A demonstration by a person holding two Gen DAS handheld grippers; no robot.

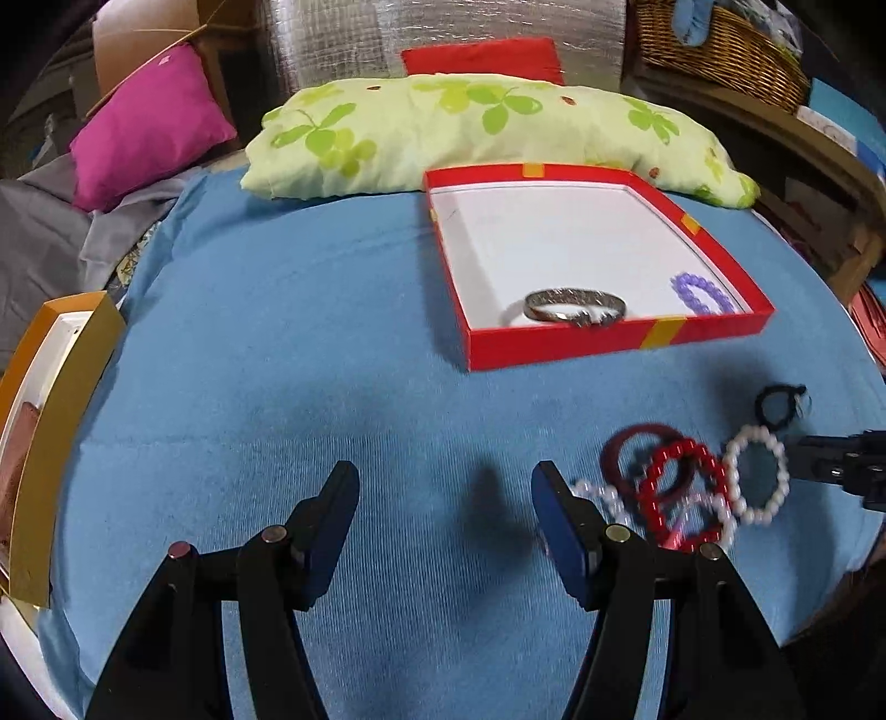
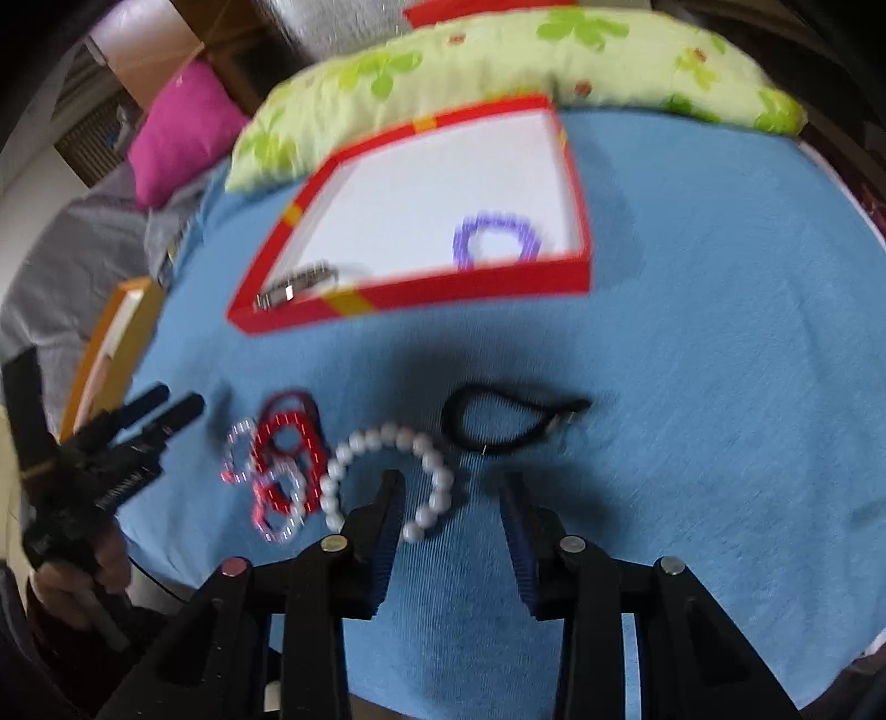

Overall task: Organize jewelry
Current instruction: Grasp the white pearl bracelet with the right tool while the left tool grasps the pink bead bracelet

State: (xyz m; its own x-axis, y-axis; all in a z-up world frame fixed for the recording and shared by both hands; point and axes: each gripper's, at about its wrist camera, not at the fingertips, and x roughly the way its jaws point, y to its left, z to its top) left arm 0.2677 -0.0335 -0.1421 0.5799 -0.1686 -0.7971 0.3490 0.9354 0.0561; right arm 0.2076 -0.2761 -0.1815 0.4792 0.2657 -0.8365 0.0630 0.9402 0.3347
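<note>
A red box (image 1: 554, 343) (image 2: 443, 293) on the blue cloth holds a silver bangle (image 1: 576, 307) (image 2: 299, 285) and a purple bead bracelet (image 1: 700, 293) (image 2: 495, 238). In front of it lie a white pearl bracelet (image 1: 726, 471) (image 2: 360, 440), a red bead bracelet (image 1: 645, 493) (image 2: 310, 443), a dark red bangle (image 1: 612, 448), a clear bead bracelet (image 1: 595, 493) (image 2: 238, 437) and a black hair tie (image 1: 767, 407) (image 2: 451, 421). My left gripper (image 1: 446, 476) (image 2: 171, 404) hangs open over bare cloth, left of the pile. My right gripper (image 2: 451, 479) (image 1: 803, 459) is open, with the pearl bracelet's right side between its fingers.
A green-patterned pillow (image 1: 470, 127) lies behind the box, a pink cushion (image 1: 149, 127) at back left. A yellow-rimmed box (image 1: 61, 421) sits at the cloth's left edge. A wicker basket (image 1: 720, 50) stands on a shelf at back right. A hand holds the left gripper (image 2: 72, 587).
</note>
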